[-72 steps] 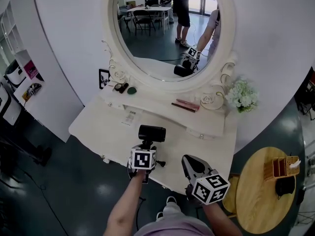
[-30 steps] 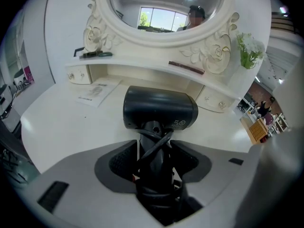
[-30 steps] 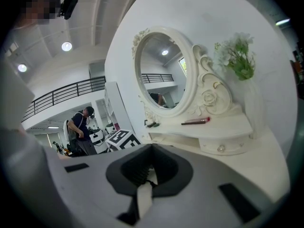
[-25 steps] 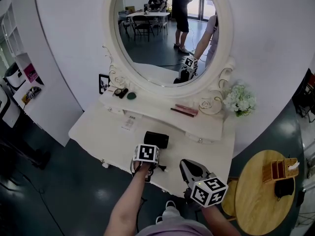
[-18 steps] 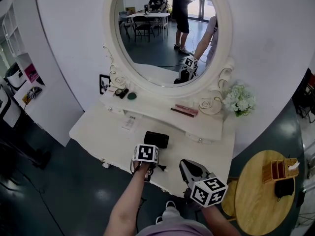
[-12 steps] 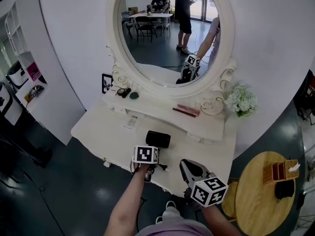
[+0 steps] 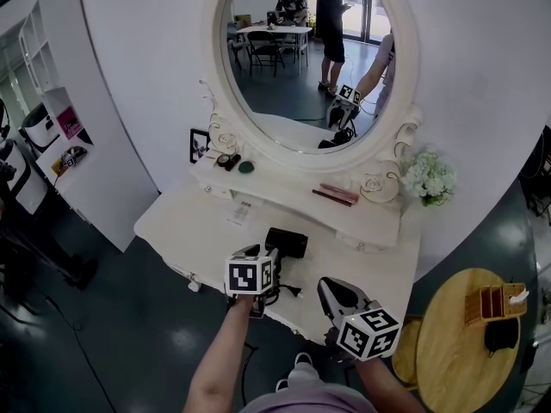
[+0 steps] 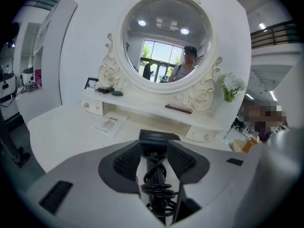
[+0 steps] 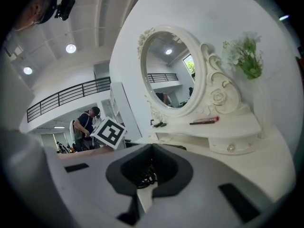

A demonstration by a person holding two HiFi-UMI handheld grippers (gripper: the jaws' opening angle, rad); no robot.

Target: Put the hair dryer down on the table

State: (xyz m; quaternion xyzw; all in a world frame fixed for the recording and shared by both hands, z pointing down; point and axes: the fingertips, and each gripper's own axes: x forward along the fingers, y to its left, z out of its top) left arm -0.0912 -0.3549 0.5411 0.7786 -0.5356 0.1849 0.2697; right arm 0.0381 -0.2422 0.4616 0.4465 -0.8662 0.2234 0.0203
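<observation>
The black hair dryer (image 7: pixel 287 242) lies on the white dressing table (image 7: pixel 185 222), its head pointing toward the mirror. My left gripper (image 7: pixel 275 263) is just behind it at the table's front edge. In the left gripper view the dryer's handle and coiled cord (image 8: pixel 156 184) run between the jaws, and the head (image 8: pixel 159 137) sits past the tips. A thin gap shows beside each pad, and the jaws are closing. My right gripper (image 7: pixel 331 284) hovers at the front right edge, shut with nothing in it (image 9: pixel 152 148).
An oval mirror (image 7: pixel 310 58) stands behind a raised shelf holding small cosmetics (image 7: pixel 336 194) and a flower bunch (image 7: pixel 429 177). A leaflet (image 7: pixel 239 213) lies on the table's left part. A round wooden side table (image 7: pixel 452 347) is at the right, and white shelving (image 7: pixel 52 136) at the left.
About three seconds ago the dryer stood upright in the left gripper above the table. It now lies flat on the table. The left gripper has tilted and eased back a little.
</observation>
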